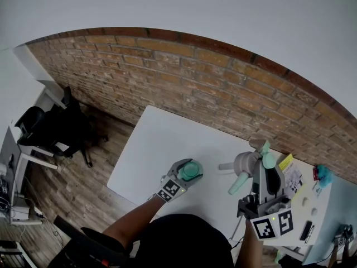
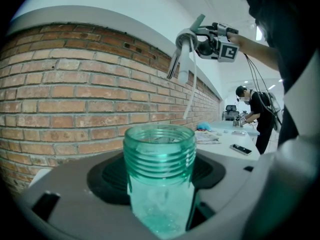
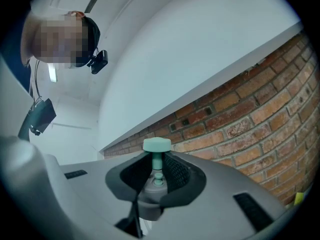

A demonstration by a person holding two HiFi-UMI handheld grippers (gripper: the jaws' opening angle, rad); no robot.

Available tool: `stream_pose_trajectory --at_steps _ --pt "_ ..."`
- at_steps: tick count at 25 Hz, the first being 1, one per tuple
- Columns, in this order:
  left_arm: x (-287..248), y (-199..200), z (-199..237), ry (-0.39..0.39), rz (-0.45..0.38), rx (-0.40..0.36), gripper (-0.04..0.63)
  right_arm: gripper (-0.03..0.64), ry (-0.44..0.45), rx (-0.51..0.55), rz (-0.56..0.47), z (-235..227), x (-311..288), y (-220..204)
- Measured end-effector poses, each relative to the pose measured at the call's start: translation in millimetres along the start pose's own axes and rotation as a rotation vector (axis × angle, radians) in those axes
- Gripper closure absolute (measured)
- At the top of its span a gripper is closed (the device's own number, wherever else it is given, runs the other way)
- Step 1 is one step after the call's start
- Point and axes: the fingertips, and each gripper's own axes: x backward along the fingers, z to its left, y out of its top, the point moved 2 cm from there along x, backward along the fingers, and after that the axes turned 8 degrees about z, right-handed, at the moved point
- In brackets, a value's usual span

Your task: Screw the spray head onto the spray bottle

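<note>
My left gripper (image 1: 187,173), jaws half open, clamps the green bottle (image 2: 159,156) below its bare threaded neck. My right gripper (image 3: 157,176), jaws narrow, pinches the spray head (image 1: 244,163), well apart from it. Both seem light, slick plastic; the collar looks the best hold.

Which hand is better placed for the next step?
Right, probably. The right gripper is shut on the spray head, held up apart from the bottle; the left gripper holds that bottle upright, its threaded neck open.

brick wall (image 1: 195,88), white table (image 1: 162,149), black chair (image 1: 53,128)
</note>
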Motion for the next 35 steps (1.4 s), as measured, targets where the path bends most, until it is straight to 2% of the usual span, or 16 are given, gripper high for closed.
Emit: stream_pose_trajectory --at_steps 21,35 --pt "-0.6 0.8 -0.5 0.003 0.001 0.000 0.273 0.551 0.035 0.046 -0.009 17.5 -2.5 13.7" --pt "-0.5 0.1 -0.4 0.003 0.000 0.001 0.273 0.551 0.059 0.051 0.001 24.5 -13.9 3.7"
